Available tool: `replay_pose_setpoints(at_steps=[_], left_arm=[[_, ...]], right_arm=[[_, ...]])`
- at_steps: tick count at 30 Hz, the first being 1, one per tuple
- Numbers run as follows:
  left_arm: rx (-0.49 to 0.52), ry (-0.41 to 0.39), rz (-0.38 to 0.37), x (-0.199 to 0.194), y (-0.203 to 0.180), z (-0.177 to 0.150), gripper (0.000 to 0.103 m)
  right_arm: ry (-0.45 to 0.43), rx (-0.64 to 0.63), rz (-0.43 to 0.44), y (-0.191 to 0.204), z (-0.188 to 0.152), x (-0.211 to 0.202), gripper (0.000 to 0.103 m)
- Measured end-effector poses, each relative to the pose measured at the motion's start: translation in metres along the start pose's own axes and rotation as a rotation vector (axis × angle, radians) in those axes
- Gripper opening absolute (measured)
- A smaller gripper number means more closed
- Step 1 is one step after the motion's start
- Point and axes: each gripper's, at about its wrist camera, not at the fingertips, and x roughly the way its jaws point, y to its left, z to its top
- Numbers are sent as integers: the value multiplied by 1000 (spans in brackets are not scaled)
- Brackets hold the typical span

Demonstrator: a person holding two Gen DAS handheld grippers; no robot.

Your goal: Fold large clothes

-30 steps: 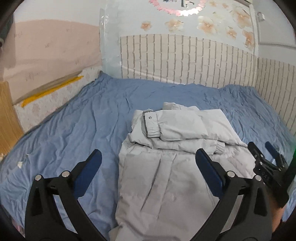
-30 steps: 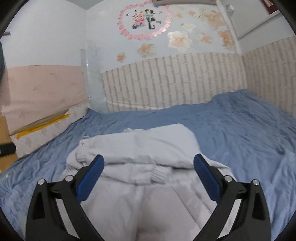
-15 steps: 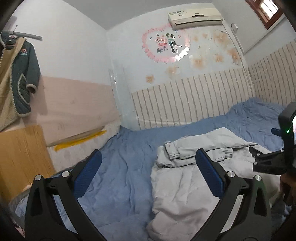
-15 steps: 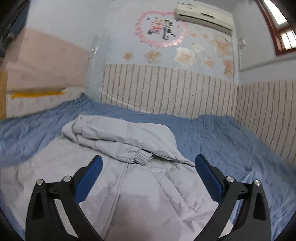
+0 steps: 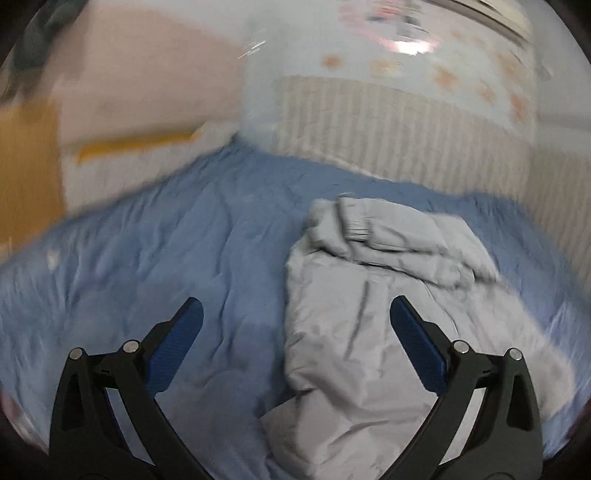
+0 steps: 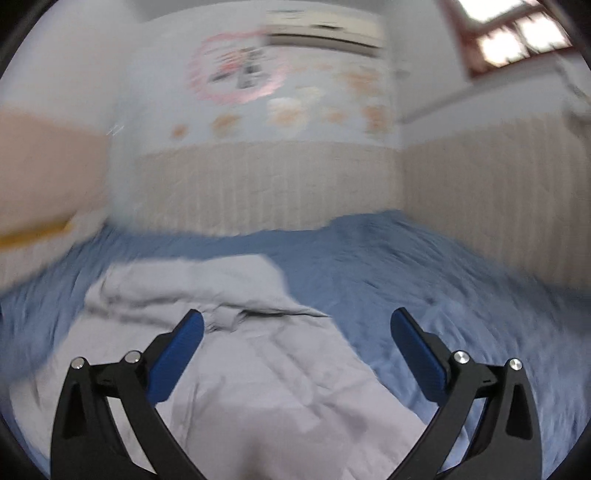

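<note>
1. Your pale grey jacket (image 5: 365,325) lies spread on the blue bedsheet (image 5: 177,251), front up, its lower body toward you and its top toward the far wall.
2. Both sleeves (image 5: 391,236) are folded in across the chest, one stacked over the other; a ribbed cuff (image 5: 354,225) shows at the left end of the upper one.
3. In your right wrist view the same jacket (image 6: 266,376) fills the lower left, with the folded sleeve band (image 6: 184,284) running across its far end and a cuff just past the left pad.
4. Your left gripper (image 5: 295,317) is released, jaws spread wide with nothing between them; it hangs above the jacket's left edge, one pad over bare sheet and the other over grey fabric.
5. Your right gripper (image 6: 295,325) is also released and empty, hanging over the jacket's right edge, its left pad above fabric and its right pad above the bedsheet (image 6: 424,273).
6. Whether either gripper touches the cloth cannot be told; both views are motion-blurred.
7. Beyond the bed stands a brick-patterned wall panel (image 6: 266,188), with flower stickers (image 6: 288,110) and an air conditioner (image 6: 325,33) above.
</note>
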Motion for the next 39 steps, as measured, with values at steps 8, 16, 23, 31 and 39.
replay_pose_setpoints(at_steps=[8,16,23,31,39], left_arm=[[60,-60,1,-15,-7,1,100],[19,-13,39,-3,-4,1,100],[80,-18,54,-7,-16,3,100],[116,-45,74,-20,-18,2,100],[131,-43,46,-22,-18,3,100]], right_arm=[[109,149,104,-30,-4,14,101],[133,184,185,-35,-8,25,101],[218,365,204,-70,-17,35,101],[214,362,197,-67,-19,33,101],[294,348,272,-61,-20,38,101]])
